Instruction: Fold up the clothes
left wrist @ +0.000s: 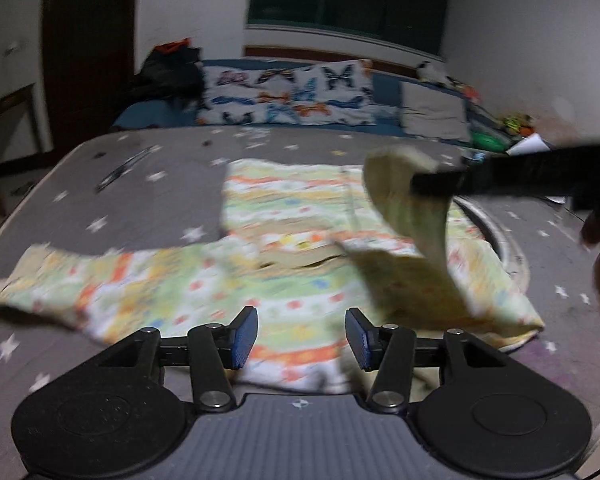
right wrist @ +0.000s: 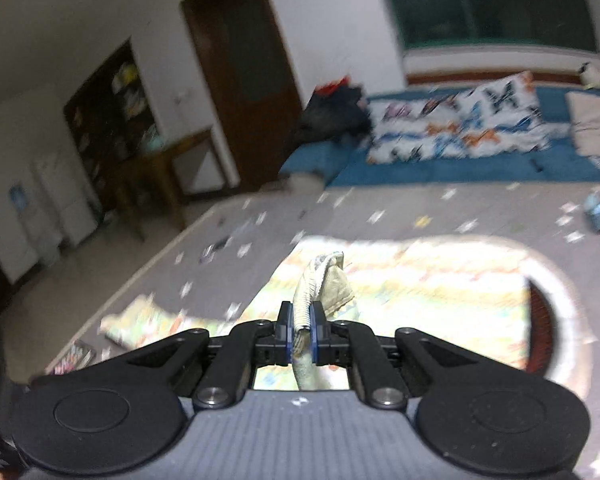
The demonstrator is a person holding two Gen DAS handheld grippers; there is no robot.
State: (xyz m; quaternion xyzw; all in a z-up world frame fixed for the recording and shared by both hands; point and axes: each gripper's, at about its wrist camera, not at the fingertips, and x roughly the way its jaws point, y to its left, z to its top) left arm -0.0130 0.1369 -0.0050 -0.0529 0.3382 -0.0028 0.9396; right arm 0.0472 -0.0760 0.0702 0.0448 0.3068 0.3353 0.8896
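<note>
The patterned garment (left wrist: 300,240) lies spread on the starred surface (left wrist: 140,184). The right gripper (right wrist: 301,328) has its jaws clamped on a sleeve cuff (right wrist: 324,276), lifted over the body, seemingly mid-fold though blur hampers certainty. The left gripper (left wrist: 302,338) hovers with jaws apart above the near hem. Next, lay the sleeve flat across the body.

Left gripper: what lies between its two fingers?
In the left wrist view, the left gripper is open; between its fingers lies only the patterned shirt on the table, not gripped.

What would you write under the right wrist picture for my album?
The right gripper, shut on a sleeve, lifts it above the patterned shirt on the starry table.
</note>
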